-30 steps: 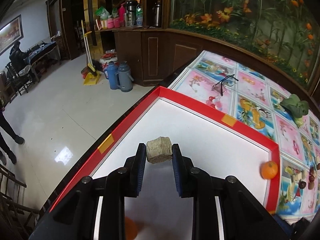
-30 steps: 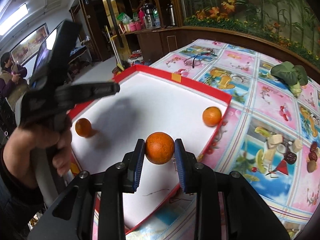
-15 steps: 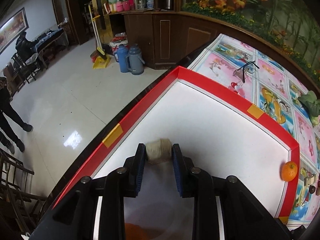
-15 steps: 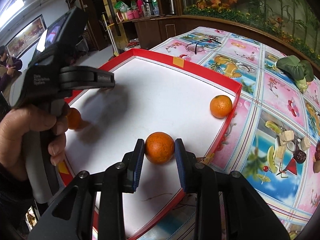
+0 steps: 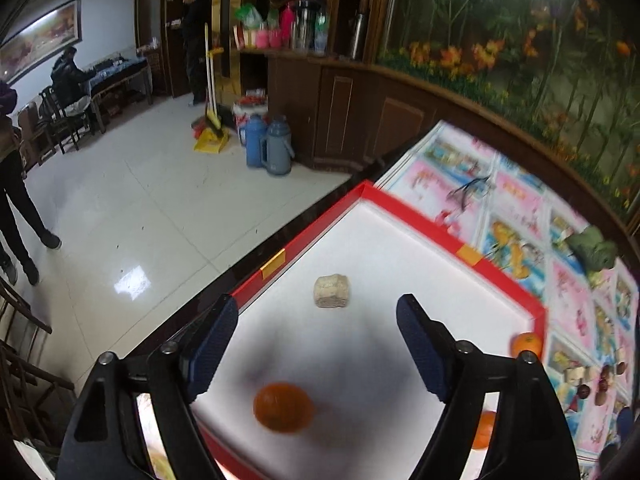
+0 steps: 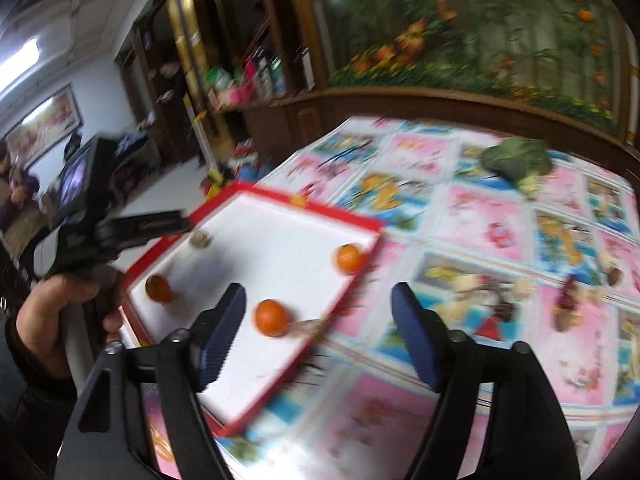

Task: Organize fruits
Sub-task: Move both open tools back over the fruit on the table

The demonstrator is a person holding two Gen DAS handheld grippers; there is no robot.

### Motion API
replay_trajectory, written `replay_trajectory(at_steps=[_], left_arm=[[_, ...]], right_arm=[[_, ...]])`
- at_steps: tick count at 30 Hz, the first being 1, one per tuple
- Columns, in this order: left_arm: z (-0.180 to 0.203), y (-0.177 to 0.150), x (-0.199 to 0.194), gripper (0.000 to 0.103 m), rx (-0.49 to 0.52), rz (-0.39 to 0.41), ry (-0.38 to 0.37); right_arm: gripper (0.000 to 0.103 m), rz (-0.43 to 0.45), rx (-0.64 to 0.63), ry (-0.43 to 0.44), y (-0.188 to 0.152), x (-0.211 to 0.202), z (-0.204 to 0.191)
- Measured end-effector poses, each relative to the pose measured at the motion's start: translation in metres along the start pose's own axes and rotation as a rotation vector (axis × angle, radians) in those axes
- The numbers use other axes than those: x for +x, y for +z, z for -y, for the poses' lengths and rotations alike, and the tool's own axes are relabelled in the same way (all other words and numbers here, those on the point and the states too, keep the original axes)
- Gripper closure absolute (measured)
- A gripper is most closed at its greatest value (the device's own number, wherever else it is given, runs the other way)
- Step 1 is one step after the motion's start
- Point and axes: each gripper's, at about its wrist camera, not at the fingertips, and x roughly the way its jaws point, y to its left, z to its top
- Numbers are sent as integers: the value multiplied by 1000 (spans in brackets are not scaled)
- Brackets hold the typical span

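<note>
Release is what has just happened on both sides. A second ago my left gripper (image 5: 318,344) was clamped on the beige lump (image 5: 331,291), and my right gripper (image 6: 318,336) was clamped on an orange (image 6: 272,317). Now both pairs of jaws stand wide apart and hold nothing.

In the left view the beige lump lies on the white floor of the red-rimmed tray (image 5: 502,276), at about 12 o'clock from my left gripper and apart from it. A second orange (image 5: 283,407), blurred, lies below it toward 6 o'clock, between my fingers in the picture. A third orange (image 5: 527,345) sits against the tray rim at 3 o'clock.

In the right view the orange I let go lies in the tray near the front rim, at about 11 o'clock from my right gripper, close beside the left blue pad. My right gripper has also pulled back and swung to the right, over the patterned tablecloth (image 6: 500,220). This view is smeared by motion.

I judge that four things now rest in the tray and both placings are done. More small pieces lie on the tablecloth at 3 o'clock, but they are too blurred to name; perhaps they are next.
</note>
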Motion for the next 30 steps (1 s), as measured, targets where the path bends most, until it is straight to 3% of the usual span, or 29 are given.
replay_trajectory(at_steps=[4, 9, 15, 18, 20, 27, 30], left_arm=[[18, -15, -25, 20, 46, 66, -37], [68, -43, -46, 20, 170, 90, -144], [145, -86, -59, 20, 377, 64, -289], [177, -104, -53, 20, 443, 43, -323], [197, -110, -40, 20, 475, 3, -341], [234, -116, -7, 21, 497, -19, -339], [245, -116, 5, 32, 503, -39, -349]], right_arm=[[8, 57, 69, -83, -13, -39, 49], [7, 29, 159, -236, -47, -67, 121], [7, -5, 301, -308, -74, -81, 189], [17, -13, 293, -276, -73, -74, 196], [30, -31, 276, -251, -69, -61, 195], [48, -92, 207, -254, -46, -1, 192], [60, -117, 220, -246, -39, 14, 199]])
